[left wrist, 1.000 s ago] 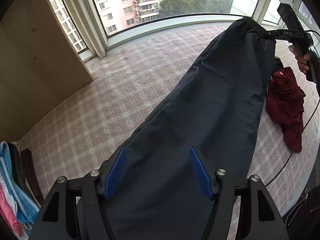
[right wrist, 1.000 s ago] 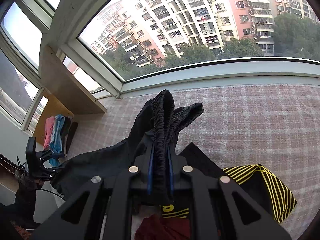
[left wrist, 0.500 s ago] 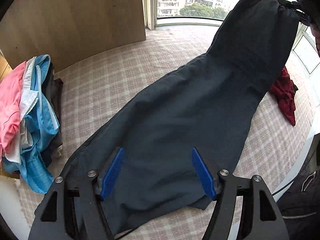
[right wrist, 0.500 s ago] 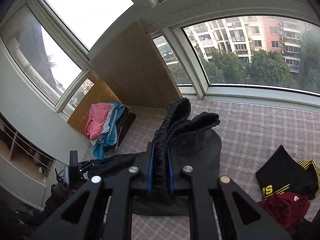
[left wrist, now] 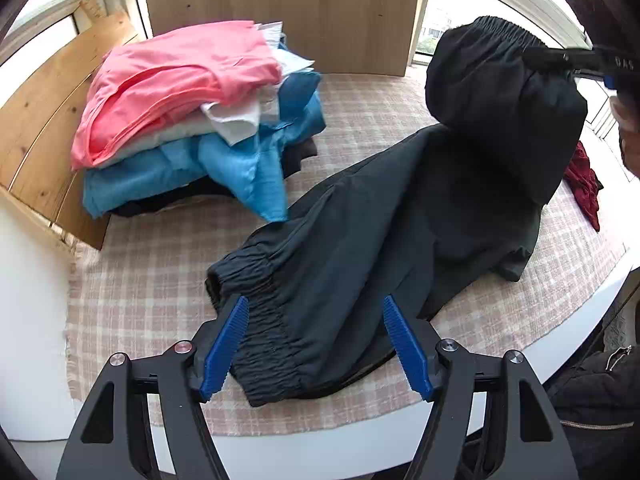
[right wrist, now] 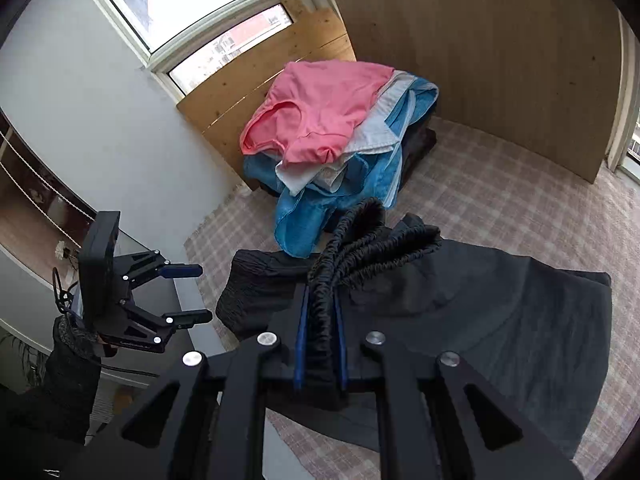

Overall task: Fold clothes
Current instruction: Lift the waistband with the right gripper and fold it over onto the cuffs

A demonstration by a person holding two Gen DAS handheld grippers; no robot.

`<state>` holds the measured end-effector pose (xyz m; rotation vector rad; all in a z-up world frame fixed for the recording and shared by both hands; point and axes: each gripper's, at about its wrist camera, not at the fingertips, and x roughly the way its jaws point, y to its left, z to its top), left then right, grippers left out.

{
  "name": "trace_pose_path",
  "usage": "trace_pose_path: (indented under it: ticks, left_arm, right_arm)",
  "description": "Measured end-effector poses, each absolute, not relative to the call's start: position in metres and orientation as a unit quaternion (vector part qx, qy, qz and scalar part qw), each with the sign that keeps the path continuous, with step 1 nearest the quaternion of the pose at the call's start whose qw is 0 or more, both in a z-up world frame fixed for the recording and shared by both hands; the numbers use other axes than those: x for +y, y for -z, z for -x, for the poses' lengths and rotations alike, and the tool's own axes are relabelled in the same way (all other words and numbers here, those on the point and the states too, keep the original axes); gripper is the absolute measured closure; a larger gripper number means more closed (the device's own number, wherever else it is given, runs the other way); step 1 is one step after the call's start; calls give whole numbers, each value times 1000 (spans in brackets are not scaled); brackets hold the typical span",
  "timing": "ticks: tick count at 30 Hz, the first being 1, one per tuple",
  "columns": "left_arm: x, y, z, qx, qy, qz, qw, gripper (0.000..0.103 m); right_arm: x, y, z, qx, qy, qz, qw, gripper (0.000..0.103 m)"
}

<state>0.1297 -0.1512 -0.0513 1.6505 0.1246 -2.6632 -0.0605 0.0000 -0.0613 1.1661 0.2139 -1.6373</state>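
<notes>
Dark trousers [left wrist: 360, 248] lie on the checked cloth [left wrist: 140, 280], with their elastic cuffs [left wrist: 256, 280] nearest me. My left gripper [left wrist: 314, 344] hovers open just above the cuffs, its blue pads [left wrist: 224, 344] clear of the fabric. The right gripper [right wrist: 320, 320] is shut on the bunched elastic waistband [right wrist: 360, 240] and holds it up, so the upper half of the trousers hangs doubled over the legs. From the left wrist view, that gripper [left wrist: 560, 58] shows at the top right. The open left gripper [right wrist: 205, 292] appears at the left edge of the right wrist view, off the table side.
A stack of folded clothes [left wrist: 180, 120], pink on top with white, blue and dark pieces below, sits at the back left against wooden boards [left wrist: 280, 8]. A red garment [left wrist: 584, 184] lies at the right. The white table edge [left wrist: 320, 452] runs just below my left gripper.
Both grippers have swept sideways toward the folded stack. The right one carried the waistband over the trouser legs, doubling them. The left one now sits over the cuffs.
</notes>
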Motion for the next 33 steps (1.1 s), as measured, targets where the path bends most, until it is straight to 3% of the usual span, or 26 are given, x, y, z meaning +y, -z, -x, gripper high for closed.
trace_pose_path:
  ticks: [6,15,25,33]
  left_arm:
    - [-178,65,-148,65,850,-521,-40,35]
    - [-182,92,-96,118,835,-507,-177,35]
    - [-214,133,-71,140,811,-554,-125,35]
    - [-242,89,-127,120,849,-506,-96,32]
  right_arm:
    - [-50,124,24,129,673,-520,509,91]
    - [-44,104,29,113,703,-510,483,91]
    - [-91,149,8,152,689,-517,484,91]
    - [-105,180,-2,190,654,-555,477,77]
